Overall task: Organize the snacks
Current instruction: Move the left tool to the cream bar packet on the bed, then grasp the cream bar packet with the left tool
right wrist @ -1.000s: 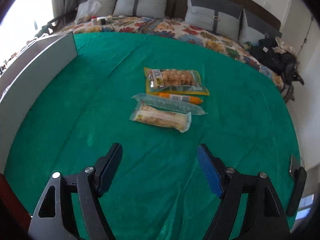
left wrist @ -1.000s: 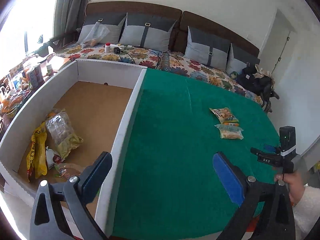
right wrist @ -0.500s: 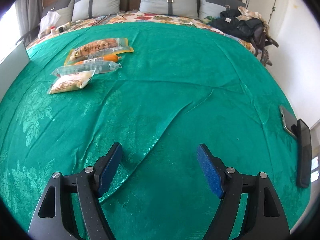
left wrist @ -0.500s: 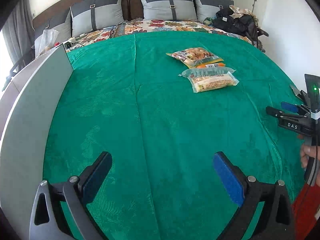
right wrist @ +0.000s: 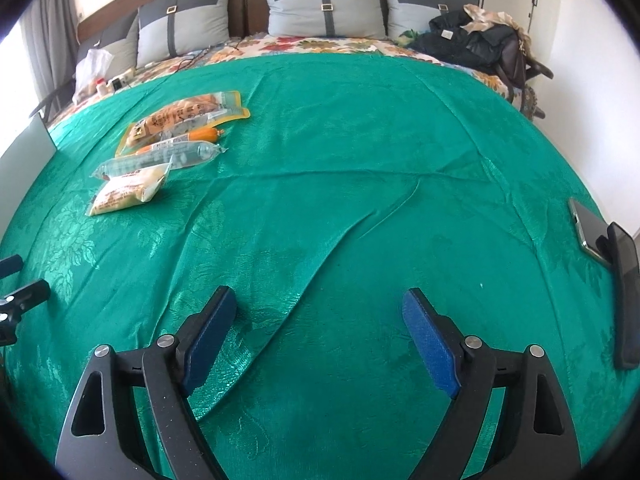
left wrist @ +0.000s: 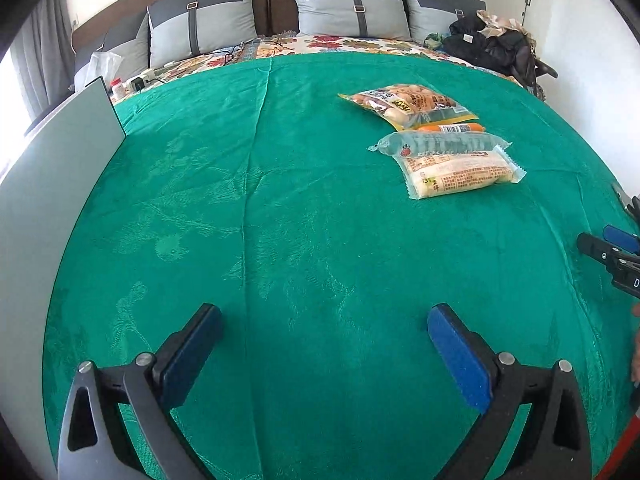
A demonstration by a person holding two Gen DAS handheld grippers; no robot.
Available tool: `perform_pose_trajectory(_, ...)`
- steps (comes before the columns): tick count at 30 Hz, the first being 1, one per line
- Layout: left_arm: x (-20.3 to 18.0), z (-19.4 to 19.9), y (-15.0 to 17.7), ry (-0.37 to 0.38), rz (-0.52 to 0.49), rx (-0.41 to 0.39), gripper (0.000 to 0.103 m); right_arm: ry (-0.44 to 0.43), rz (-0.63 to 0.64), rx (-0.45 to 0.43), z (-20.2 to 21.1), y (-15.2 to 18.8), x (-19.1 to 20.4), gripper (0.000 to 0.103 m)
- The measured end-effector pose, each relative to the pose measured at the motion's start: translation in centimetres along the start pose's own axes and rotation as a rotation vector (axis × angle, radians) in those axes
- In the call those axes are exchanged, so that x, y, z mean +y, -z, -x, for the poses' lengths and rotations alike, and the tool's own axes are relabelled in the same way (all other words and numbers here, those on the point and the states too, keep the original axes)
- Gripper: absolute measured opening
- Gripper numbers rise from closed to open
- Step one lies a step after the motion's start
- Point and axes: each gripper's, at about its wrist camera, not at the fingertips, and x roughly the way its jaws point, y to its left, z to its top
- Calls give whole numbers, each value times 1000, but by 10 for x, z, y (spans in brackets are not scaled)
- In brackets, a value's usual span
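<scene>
Surface: a bed [left wrist: 304,208] is covered by a green patterned cloth [right wrist: 360,152], with grey cushions [left wrist: 352,8] propped along the brown headboard.
Left claw [left wrist: 324,340]: it is held over bare green cloth with its blue pads spread wide; nothing is seen between them.
Right claw [right wrist: 318,328]: its jaws are opening (nothing lies between the pads) above a long crease in the cloth.
Snacks: four packets are grouped together on the cloth, well apart from both claws.
Yellow-edged pouch [left wrist: 408,104]: it is laid farthest toward the cushions.
Orange sausage [left wrist: 450,128]: it is tucked just beside the pouch, partly hidden by the next packet.
Clear long packet [left wrist: 440,144]: it is laid across the sausage's near side and overlaps the pale packet.
Pale biscuit packet [left wrist: 460,174]: it is the nearest of the group to the claws.
Box wall [left wrist: 52,184]: a white panel is seen at the left edge of the bed in the left wrist view.
Phone [right wrist: 588,232]: it is laid flat near the right edge of the cloth, beside a dark slim object [right wrist: 626,300] (its kind cannot be told).
Dark bags [right wrist: 472,44]: they are piled at the far right corner.
</scene>
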Motion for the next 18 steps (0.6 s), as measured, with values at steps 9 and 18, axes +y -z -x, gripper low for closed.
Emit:
perform_pose_trajectory(9, -31, 7, -42, 127, -164, 13, 102, 0, 0, 0, 1, 0, -1, 88)
perform_pose_trajectory(18, -119, -30, -105, 170, -648, 82, 102, -2, -1, 0, 1, 0, -1, 88)
